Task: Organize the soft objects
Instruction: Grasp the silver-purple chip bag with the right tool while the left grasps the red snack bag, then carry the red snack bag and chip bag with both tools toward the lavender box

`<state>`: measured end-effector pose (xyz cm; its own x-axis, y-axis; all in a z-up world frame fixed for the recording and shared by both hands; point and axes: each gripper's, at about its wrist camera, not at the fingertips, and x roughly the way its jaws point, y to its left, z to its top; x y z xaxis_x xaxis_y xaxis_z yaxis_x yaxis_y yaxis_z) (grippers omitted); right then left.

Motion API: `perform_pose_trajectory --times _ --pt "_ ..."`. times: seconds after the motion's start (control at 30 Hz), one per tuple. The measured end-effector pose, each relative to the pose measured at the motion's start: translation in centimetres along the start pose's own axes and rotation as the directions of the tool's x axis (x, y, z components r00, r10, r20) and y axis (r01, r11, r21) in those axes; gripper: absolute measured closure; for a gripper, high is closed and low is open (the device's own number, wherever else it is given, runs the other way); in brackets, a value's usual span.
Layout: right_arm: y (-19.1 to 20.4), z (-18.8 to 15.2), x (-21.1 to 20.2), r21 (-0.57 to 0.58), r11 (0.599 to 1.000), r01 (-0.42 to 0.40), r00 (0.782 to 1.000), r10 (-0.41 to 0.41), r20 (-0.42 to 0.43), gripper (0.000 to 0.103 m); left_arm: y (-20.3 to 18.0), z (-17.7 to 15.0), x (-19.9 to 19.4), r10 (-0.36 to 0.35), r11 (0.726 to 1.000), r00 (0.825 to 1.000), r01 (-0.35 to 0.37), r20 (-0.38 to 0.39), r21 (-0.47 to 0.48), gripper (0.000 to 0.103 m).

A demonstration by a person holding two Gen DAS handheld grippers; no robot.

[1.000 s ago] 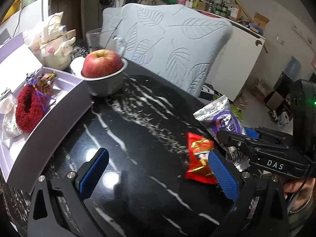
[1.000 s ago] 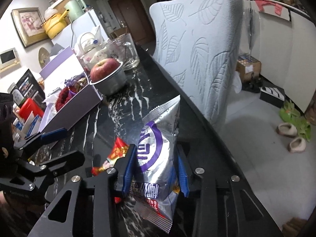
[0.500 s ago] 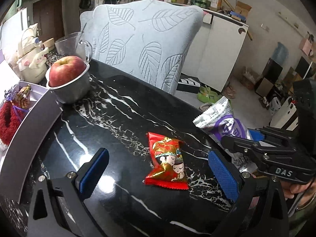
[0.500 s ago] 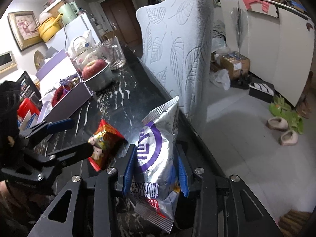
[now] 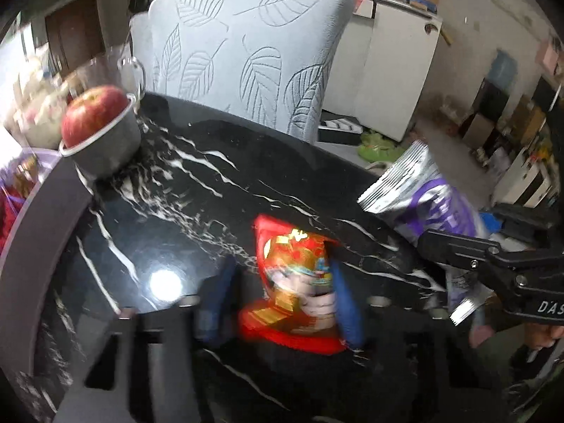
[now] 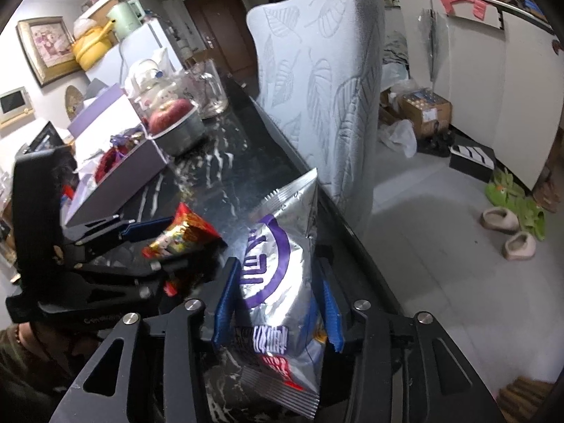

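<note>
The red snack packet (image 5: 296, 282) lies on the black marble table (image 5: 197, 190), long axis running 12 to 6, between the left gripper (image 5: 282, 303) jaws, which have just been closing onto it. The silver-purple chip bag (image 6: 282, 275) is stood upright, top at 12, in the right gripper (image 6: 278, 303), whose jaws have just been opening, blue pads beside it; contact cannot be told. Only the right wrist view shows the left gripper angled in from 9 o'clock.
</note>
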<state>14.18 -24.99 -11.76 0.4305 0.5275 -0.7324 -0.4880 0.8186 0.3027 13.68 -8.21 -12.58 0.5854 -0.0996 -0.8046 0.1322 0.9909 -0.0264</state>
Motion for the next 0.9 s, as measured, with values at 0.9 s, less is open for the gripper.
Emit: perform_pose_trajectory --times 0.9 --pt "1.3 -1.0 -3.7 0.018 0.997 0.074 0.992 -0.076 0.104 0.072 -1.3 -1.3 -4.5 -0.079 0.997 0.995 0.078 0.054 0.008 0.072"
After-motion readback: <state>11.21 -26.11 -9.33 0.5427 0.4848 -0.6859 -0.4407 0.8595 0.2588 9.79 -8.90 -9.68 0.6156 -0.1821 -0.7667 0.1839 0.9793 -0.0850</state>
